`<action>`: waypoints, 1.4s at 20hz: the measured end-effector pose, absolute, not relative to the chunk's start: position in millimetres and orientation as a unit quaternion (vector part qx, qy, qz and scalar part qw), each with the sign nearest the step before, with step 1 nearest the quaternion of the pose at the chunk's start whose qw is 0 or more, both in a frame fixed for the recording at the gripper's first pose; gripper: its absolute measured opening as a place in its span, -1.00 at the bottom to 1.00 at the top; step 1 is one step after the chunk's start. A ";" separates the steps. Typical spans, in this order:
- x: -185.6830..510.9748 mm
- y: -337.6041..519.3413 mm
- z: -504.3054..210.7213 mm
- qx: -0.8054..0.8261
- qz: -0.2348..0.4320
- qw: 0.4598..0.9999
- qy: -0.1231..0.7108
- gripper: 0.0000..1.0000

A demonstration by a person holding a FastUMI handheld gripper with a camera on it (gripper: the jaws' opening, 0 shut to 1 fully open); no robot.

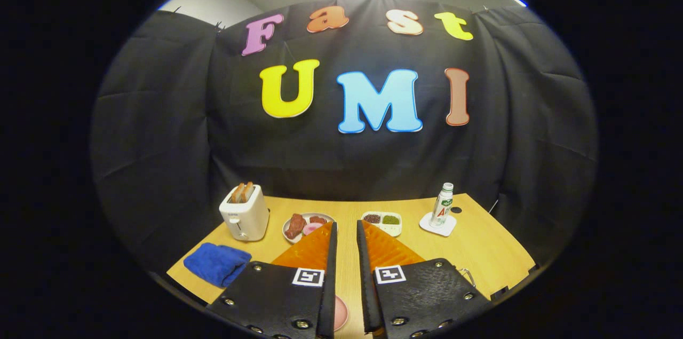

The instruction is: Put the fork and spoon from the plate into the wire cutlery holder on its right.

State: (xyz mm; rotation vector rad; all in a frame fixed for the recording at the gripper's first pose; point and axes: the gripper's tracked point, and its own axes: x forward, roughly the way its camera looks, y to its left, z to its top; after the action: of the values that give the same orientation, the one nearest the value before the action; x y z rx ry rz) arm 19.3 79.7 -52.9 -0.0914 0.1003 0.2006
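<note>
- The gripper (347, 232) hung above the wooden table (480, 248), its fingers parted with a narrow gap and nothing between them.
- A sliver of a pink plate (340, 313) showed low in that gap, near the table's front edge; fork and spoon could not be made out.
- A bit of thin wire (468, 275) peeked out by the right finger; whether it was the cutlery holder was unclear.
- Beyond the fingertips sat a plate of food (304, 224) and a divided dish (384, 221).
- A white toaster (244, 213) holding toast stood near the back left corner, a blue cloth (216, 263) at the left edge.
- A bottle (442, 204) stood on a white coaster (436, 225) toward the back right.
</note>
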 end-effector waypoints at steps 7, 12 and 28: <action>22.9 112.5 -153.1 -0.085 0.151 0.964 0.201 -0.58; 6.4 127.2 -220.4 -0.089 0.179 0.929 0.312 -0.58; -41.3 127.3 -365.6 -0.077 0.160 0.816 0.550 -0.58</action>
State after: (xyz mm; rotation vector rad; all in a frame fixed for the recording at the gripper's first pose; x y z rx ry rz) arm -41.3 127.3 -365.6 -0.1646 1.1735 0.3421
